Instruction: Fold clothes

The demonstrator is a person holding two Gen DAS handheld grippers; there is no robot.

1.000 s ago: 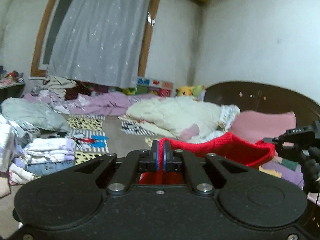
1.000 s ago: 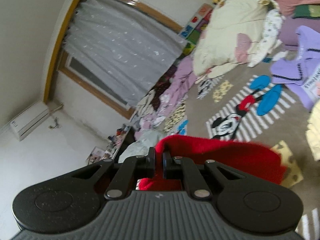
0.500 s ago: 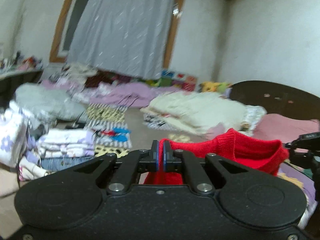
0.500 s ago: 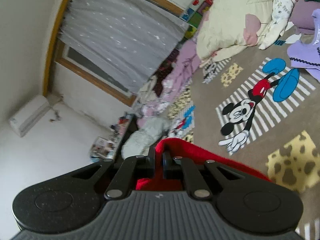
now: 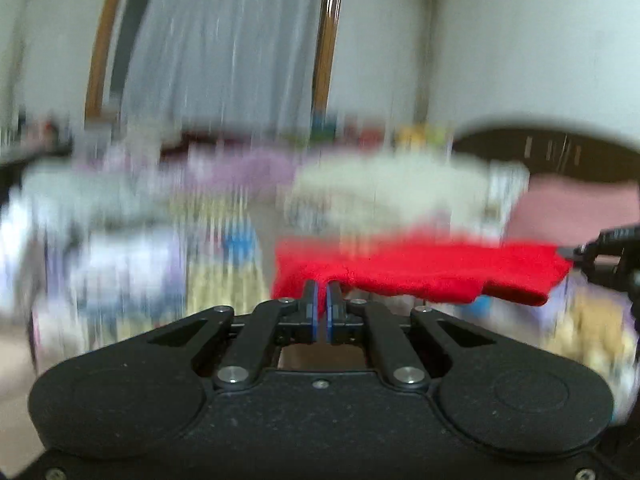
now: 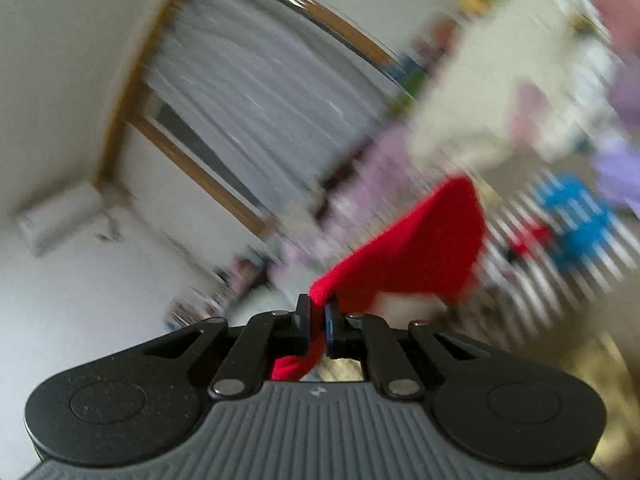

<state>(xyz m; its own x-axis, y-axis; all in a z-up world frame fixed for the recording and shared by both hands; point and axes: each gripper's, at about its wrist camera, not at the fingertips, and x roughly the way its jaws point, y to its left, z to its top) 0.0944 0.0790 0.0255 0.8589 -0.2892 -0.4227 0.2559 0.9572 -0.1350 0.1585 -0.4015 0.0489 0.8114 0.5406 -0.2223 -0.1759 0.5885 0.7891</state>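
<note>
Red knitted garment (image 5: 420, 268) hangs in the air between the two grippers, stretched out roughly level above the cluttered bed. In the left wrist view the left gripper (image 5: 320, 292) has its fingers pressed nearly together, pinching one edge of the red fabric at their tips; the cloth runs from there to the right, where the dark frame of the other gripper shows at the picture's edge. In the right wrist view the right gripper (image 6: 318, 308) pinches another edge of the garment, with a fold of red cloth caught between its narrow-set fingers and a bit of it showing below them inside the gripper's frame. From there the garment rises up and to the right as a flat red panel.

Both views are heavily smeared, so the background is hard to read. A grey curtain (image 5: 236, 52) hangs in a wood-framed window on the far wall, a cream quilt (image 5: 384, 188) lies bunched on the bed behind the garment, and a white air conditioner (image 6: 60, 220) sits on the wall beside the window.
</note>
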